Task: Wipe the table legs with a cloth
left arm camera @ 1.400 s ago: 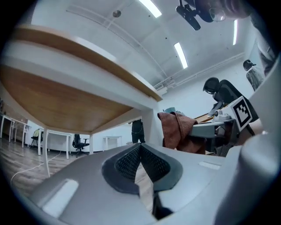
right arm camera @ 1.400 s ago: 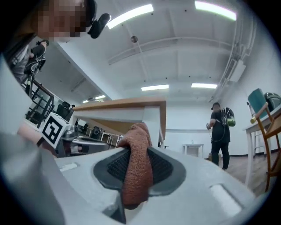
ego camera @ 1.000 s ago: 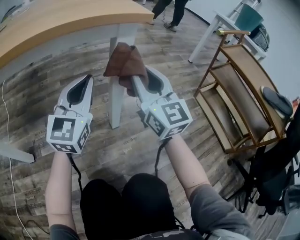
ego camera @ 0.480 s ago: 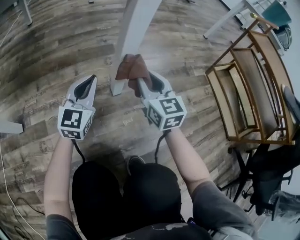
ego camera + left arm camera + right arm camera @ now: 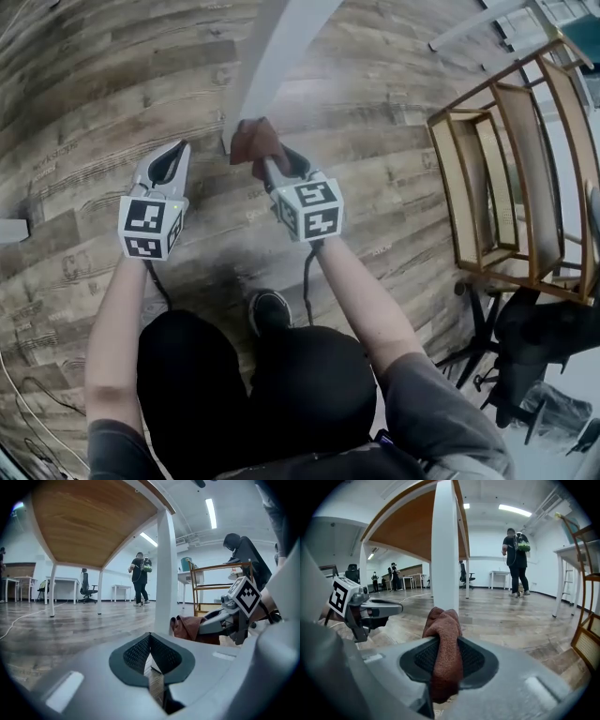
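Right gripper (image 5: 270, 167) low over the wood floor (image 5: 112, 84), fingers clamped on a brown cloth (image 5: 253, 139), cloth bunched at the foot of the white table leg (image 5: 272, 52), left gripper (image 5: 175, 152) alongside, fingers closed together, empty

We lose the top of the table leg (image 5: 272, 56) at the head view's upper edge; its foot sits behind the cloth (image 5: 255, 142), so we cannot tell whether cloth and leg touch; the cloth also covers the jaw tips of the right gripper (image 5: 265, 161); right of the leg, the wooden rack (image 5: 525, 159) runs off the picture's edge; far beyond the leg, figures (image 5: 395, 576) are too small to make out.
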`<state>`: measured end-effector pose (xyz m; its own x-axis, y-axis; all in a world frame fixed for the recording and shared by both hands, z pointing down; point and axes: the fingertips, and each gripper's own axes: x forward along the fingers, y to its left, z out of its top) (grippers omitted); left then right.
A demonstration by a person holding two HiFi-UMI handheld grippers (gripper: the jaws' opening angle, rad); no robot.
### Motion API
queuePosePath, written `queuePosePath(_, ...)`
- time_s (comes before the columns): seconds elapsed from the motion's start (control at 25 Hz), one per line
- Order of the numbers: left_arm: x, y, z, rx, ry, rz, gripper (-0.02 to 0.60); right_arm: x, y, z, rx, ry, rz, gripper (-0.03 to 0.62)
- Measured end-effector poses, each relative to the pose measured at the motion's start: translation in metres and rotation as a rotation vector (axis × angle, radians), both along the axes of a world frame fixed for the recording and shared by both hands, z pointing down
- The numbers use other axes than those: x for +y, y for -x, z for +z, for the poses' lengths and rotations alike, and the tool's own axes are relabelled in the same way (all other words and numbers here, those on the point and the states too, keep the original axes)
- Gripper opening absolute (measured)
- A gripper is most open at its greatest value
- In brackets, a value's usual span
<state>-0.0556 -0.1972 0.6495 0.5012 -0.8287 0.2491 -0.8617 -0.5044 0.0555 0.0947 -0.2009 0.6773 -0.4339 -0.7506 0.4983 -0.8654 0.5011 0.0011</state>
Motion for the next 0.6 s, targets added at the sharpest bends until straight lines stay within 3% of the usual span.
queuePosePath(0.4, 0.007, 0.0, 0.04, -0.02, 0.071, -0.014, 0.018, -0.001, 0.012, 0.089, 0.163, 0.165, -0.074, 0.083)
queuePosePath(0.6, 0.004, 0.003, 0.038, -0.035, 0.054, -0.005, 0.018, 0.003, 0.007, 0.106, 0.214, 0.201, -0.094, 0.082)
